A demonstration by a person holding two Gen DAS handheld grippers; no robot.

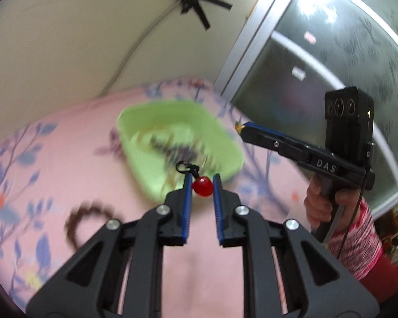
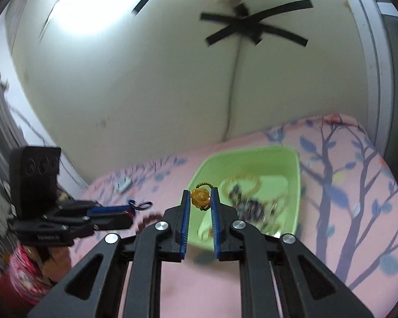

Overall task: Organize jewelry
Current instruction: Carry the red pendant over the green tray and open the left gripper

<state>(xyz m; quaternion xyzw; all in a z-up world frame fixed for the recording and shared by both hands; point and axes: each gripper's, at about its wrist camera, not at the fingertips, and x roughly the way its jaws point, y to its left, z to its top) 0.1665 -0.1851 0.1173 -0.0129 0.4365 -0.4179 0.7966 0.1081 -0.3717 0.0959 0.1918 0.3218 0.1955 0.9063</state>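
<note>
Nearest my lens: the left hand-held gripper (image 1: 202, 179), black-framed with blue ribbed pads, closed to a narrow gap on a small red heart-shaped charm (image 1: 202, 186) that carries a black loop clasp at its top. I judge the pinch sits on the charm's body so the clasp hangs free.

The right hand-held gripper (image 2: 201, 194) is likewise clamped, on a small amber rose-shaped ring with a green beaded band (image 2: 200, 197); the rose is squeezed between the pads, the band arching above the fingertips. In the left view its tips show the same amber speck.

Largest to smallest, the setting:
(a) The bed with pink sheet printed with blue and purple branches (image 2: 345, 212) carries everything; it is soft, so small pieces would sink into it.
(b) The pale green plastic tray with rounded corners (image 1: 135, 129) lies ahead of both grippers, a blurred tangle of gold chains and dark beaded pieces (image 2: 248, 196) in it. I read it as the collecting bin, and both held pieces as bound for it.
(c) A brown beaded bracelet (image 1: 78, 221) lies loose on the sheet, just beside the tray, not yet collected.
(d) The person's hand (image 1: 319, 206), in a pink patterned sleeve, grips the right handle.
</note>
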